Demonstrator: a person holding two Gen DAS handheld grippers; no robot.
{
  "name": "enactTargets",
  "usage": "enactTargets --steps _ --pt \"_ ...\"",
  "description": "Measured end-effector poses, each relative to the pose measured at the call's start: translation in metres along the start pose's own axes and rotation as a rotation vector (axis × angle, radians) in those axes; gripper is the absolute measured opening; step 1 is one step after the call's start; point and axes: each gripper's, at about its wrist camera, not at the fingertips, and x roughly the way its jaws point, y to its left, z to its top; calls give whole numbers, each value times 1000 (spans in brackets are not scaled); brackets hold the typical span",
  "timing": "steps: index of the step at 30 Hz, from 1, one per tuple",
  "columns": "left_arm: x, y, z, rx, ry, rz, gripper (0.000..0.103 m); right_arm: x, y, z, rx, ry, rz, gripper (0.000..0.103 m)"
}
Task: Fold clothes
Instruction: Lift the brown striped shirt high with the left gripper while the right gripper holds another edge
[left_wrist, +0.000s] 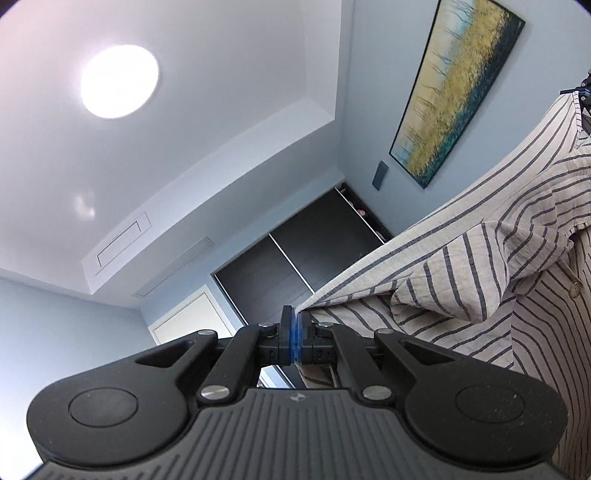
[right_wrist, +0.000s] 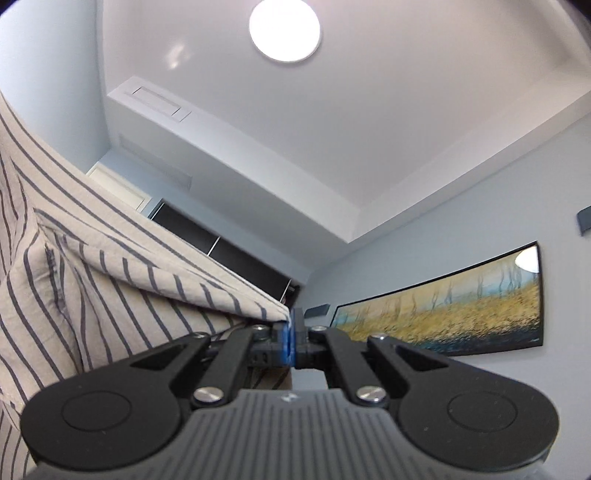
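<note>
Both cameras tilt up toward the ceiling. In the left wrist view, the left hand-held gripper (left_wrist: 296, 326) at lower centre has its jaws pressed together, pinching an edge of a striped shirt (left_wrist: 480, 251), which stretches up to the right edge, where the other gripper just shows. In the right wrist view, the shirt fills the left side, and the right hand-held gripper (right_wrist: 293, 332) at centre pinches another edge. The shirt hangs raised and taut between them, probably to spread it flat for folding.
</note>
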Motion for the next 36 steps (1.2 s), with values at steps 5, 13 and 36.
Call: enactTargets --steps 5,13,36 --pt "27 11 -5 -55 55 54 0 -2 -5 13 52 32 142 1" --pt "60 4 -42 -97 176 26 0 9 28 -21 57 139 187 0" --pt "-2 10 -6 -67 62 67 0 -33 -1 12 149 44 111 1"
